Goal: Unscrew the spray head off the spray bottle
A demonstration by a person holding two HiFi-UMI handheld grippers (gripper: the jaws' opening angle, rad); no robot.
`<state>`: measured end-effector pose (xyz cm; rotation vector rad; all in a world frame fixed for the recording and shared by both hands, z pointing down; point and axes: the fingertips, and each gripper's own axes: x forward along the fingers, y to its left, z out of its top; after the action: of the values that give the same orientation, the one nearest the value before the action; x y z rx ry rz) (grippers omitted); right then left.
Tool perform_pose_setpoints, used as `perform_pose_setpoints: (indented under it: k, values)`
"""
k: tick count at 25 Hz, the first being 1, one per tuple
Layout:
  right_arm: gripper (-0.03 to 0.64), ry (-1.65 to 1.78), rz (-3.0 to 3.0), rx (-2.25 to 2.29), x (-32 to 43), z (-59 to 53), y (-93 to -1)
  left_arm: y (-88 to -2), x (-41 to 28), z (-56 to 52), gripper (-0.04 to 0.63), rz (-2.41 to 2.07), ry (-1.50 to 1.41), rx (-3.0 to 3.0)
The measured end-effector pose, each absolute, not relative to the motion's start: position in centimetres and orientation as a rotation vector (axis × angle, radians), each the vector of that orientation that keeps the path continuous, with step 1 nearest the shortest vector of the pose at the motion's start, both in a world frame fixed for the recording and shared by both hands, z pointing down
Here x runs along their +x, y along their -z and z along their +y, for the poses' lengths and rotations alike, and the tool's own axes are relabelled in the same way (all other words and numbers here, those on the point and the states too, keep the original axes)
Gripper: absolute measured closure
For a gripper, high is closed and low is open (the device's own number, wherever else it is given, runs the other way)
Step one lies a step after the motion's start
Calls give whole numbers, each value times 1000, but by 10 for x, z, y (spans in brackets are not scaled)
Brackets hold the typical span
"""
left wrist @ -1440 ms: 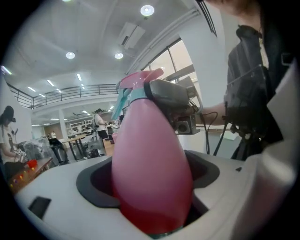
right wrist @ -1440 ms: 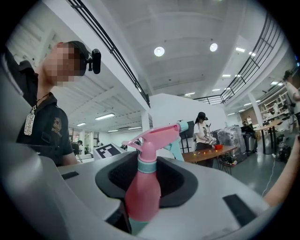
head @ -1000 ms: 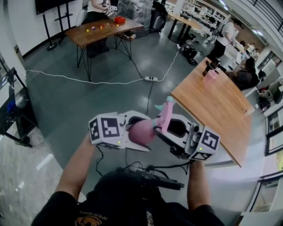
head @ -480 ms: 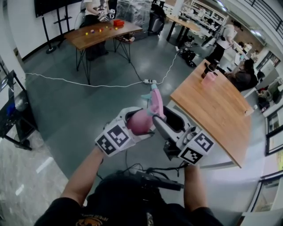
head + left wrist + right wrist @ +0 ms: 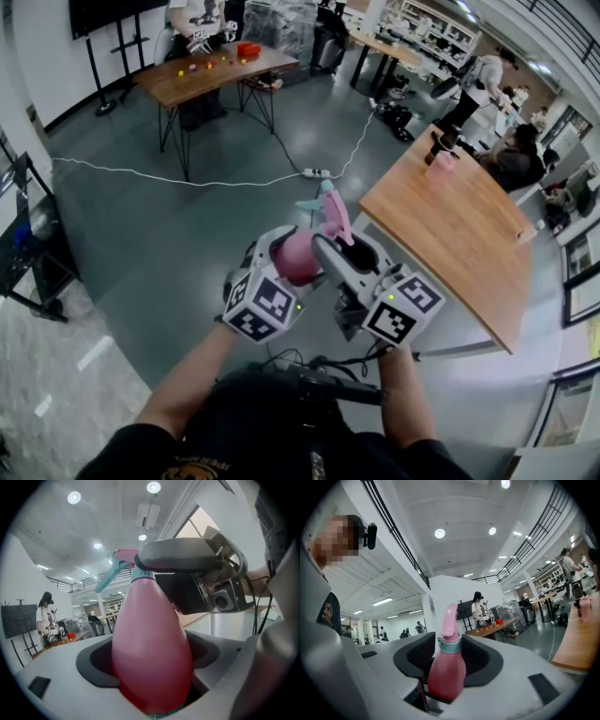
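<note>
Left gripper view: the left gripper [image 5: 152,670] fingers clamp the spray bottle [image 5: 150,634]. The right gripper [image 5: 446,665] fingers are closing round the spray head [image 5: 450,620], not yet pressing. Next move, likely: pinch, then twist.

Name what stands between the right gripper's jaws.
The pink spray bottle: in the right gripper view its neck and spray head stand between the jaws of the right gripper, which are closing around it.

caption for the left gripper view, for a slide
Left gripper clamps the pink bottle while the right gripper, jaws closing, straddles its neck at the spray head.
</note>
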<state>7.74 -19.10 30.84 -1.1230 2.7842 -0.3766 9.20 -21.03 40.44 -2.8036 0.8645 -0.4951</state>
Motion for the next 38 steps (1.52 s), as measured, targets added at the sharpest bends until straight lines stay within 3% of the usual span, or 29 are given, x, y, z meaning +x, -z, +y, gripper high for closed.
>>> perform_pose_setpoints:
  k: [2,9,26,38]
  values:
    - [495,367,2784,-1157,79,-192,-310,-405,93,-210,170,876,508,-2790]
    - [488,285,2846,-1109,81,-185,-305,-400,97,-199,170,750,491,-2837]
    - [487,88,3092,-393,69,-121,-284,-375,96,-115,170,-219,372,-3030]
    - [430,112,2953,-864,85,-157,-284,-369,99,-165,170,345,260,-3023]
